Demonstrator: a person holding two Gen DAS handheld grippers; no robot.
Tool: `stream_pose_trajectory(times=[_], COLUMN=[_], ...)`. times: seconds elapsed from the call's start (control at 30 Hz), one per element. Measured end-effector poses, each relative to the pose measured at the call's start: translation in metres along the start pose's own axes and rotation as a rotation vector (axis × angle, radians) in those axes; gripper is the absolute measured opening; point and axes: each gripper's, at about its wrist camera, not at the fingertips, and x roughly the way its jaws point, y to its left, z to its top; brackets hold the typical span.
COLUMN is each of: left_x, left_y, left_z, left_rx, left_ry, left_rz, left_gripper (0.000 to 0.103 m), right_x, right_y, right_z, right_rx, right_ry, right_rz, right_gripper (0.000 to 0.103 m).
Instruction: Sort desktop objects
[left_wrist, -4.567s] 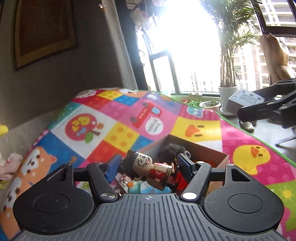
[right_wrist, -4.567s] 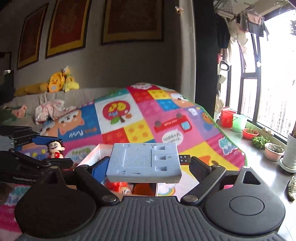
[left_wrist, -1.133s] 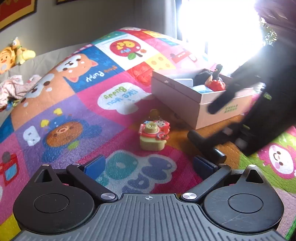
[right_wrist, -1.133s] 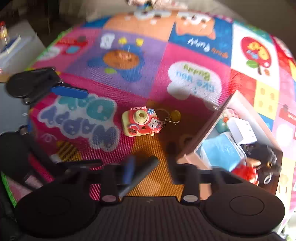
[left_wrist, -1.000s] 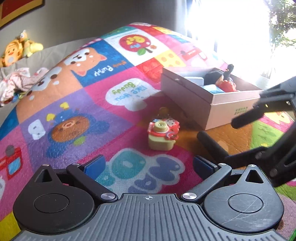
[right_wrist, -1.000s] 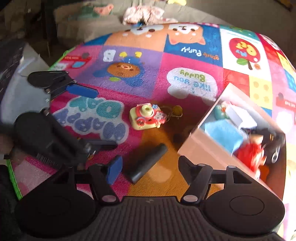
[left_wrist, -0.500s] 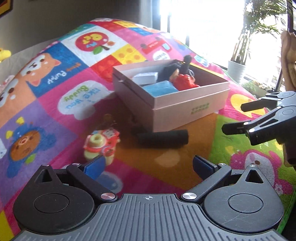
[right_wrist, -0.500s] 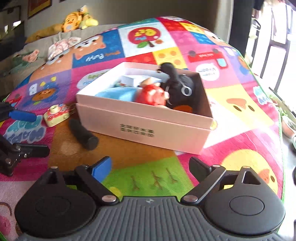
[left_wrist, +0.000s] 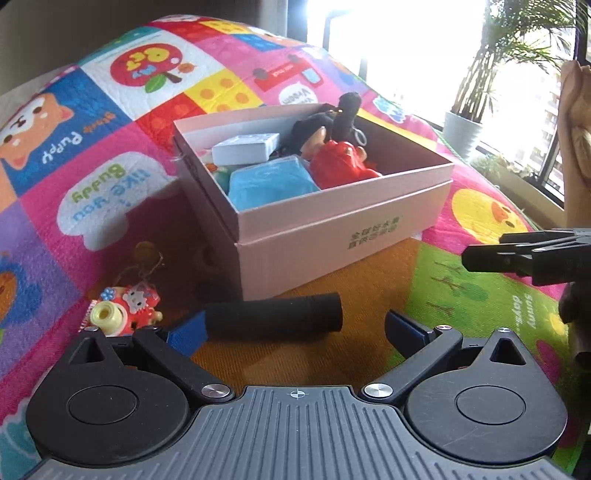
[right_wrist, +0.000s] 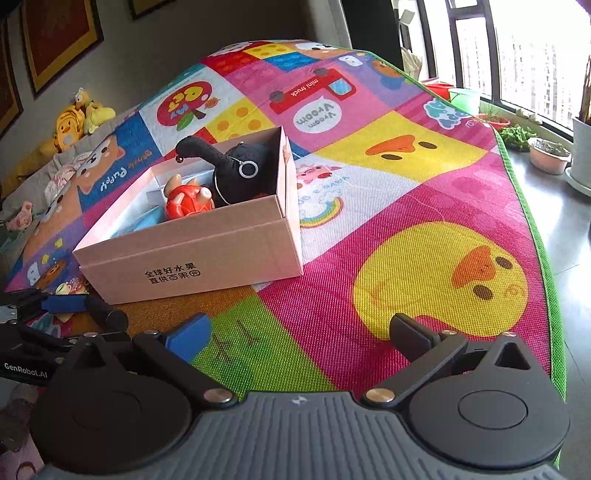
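Note:
A pink cardboard box (left_wrist: 332, 236) (right_wrist: 192, 254) stands on the colourful play mat. It holds a black plush (left_wrist: 332, 122) (right_wrist: 240, 170), a red figure (left_wrist: 340, 166) (right_wrist: 188, 201), a blue block (left_wrist: 269, 184) and a white box (left_wrist: 245, 147). A black cylinder (left_wrist: 273, 315) (right_wrist: 107, 314) lies on the mat in front of the box, between the open jaws of my left gripper (left_wrist: 293, 328). A small red toy camera (left_wrist: 122, 310) lies to its left. My right gripper (right_wrist: 299, 336) is open and empty over the mat, right of the box.
The mat's green edge (right_wrist: 543, 258) runs along the right, with bare floor and plant pots (right_wrist: 550, 155) beyond. Plush toys (right_wrist: 77, 118) sit on a couch at the far left. The right gripper shows in the left wrist view (left_wrist: 532, 258).
My left gripper has moved closer to the black cylinder, which now lies between its fingers. My right gripper has swung to the right, away from the box.

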Motion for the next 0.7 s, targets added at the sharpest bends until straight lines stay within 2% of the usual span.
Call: stream_pose_trajectory(times=[0.17,0.33,0.4,0.5,0.57,0.63,0.7], left_x=[-0.011,-0.026,-0.035,-0.038,-0.034,-0.029,-0.025], left_y=[-0.023,-0.029,-0.024,-0.008,0.011,0.032,0.046], left_z=[-0.007,-0.010,-0.009,-0.009,-0.009,-0.008,-0.008], left_rx=[0.042,0.072,0.093,0.125,0.112,0.045,-0.012], left_ry=[-0.004,-0.043,-0.082,-0.114,-0.104,-0.080,-0.063], left_rz=[-0.100,-0.088,-0.005,0.222,0.336,0.372,0.369], left_gripper=[0.103,0.103,0.103,0.103,0.103,0.103,0.103], right_x=[0.000,-0.001,0.000,0.001,0.002,0.002,0.002], right_y=[0.000,0.000,0.001,0.003,0.004,0.005,0.006], right_z=[0.000,-0.001,-0.001,-0.001,-0.001,-0.001,-0.001], right_rx=[0.006,0.015,0.011,0.000,-0.006,-0.012,-0.017], right_ry=[-0.007,-0.012,-0.011,-0.007,-0.004,-0.003,-0.003], right_rz=[0.000,-0.016,-0.025,-0.034,-0.039,-0.043,-0.042], right_gripper=[0.103,0.103,0.103,0.103,0.103,0.103,0.103])
